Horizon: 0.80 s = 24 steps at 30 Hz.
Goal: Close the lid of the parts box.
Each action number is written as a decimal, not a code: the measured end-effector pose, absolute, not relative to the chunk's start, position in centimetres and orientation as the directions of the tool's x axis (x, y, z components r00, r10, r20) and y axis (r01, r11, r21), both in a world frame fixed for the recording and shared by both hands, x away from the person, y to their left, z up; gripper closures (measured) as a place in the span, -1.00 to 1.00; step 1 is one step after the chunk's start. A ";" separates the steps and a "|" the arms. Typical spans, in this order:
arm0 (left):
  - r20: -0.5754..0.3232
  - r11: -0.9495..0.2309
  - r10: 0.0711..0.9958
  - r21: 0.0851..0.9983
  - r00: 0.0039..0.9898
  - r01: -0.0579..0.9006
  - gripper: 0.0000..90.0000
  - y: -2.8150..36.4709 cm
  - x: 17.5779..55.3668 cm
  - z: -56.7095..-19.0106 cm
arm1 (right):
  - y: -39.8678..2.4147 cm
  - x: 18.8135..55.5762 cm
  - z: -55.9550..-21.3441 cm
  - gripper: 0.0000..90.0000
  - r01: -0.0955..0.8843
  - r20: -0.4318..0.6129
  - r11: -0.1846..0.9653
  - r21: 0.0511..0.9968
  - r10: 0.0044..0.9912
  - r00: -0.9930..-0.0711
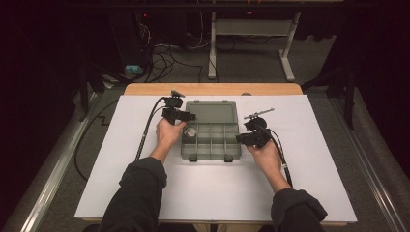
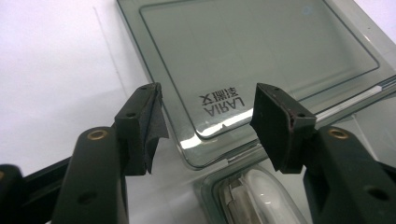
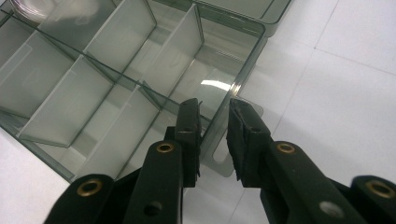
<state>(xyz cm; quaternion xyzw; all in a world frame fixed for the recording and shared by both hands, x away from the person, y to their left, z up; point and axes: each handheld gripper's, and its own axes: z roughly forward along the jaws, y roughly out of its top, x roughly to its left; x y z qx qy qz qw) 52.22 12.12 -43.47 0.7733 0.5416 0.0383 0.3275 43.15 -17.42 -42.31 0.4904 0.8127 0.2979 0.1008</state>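
Organiser box [image 1: 211,140] lay open, lid [image 1: 211,111] folded far; left gripper [image 1: 189,116] gaped wide and empty, right gripper [image 1: 240,138] narrowly parted astride its right wall, compartments mostly unfilled.

The right tool [image 3: 214,140] straddles the wall of the smoky organizer box [image 3: 116,79], jaws slightly apart.

Clear rounded item [image 2: 261,196] in box compartment, cut by bottom edge in left gripper view; maybe a lens, too blurry. Organizer box [image 3: 116,93] cropped top/left, right gripper view.
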 end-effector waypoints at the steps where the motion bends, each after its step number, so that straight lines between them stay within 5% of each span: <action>1: -0.302 -0.190 0.864 0.546 0.403 0.816 -0.04 12.1 52.3 -43.6 | -17.4 43.2 -42.3 0.67 0.737 0.130 0.341 0.583 0.857 -0.499; 15: -0.452 -0.110 0.821 0.475 0.349 0.873 -0.10 13.1 53.3 -45.3 | -17.4 43.1 -42.3 0.67 0.737 0.129 0.341 0.584 0.857 -0.499; 24: -0.413 -0.125 0.832 0.511 0.371 0.850 0.00 13.1 53.0 -44.7 | -17.3 43.1 -42.3 0.67 0.742 0.127 0.335 0.581 0.863 -0.489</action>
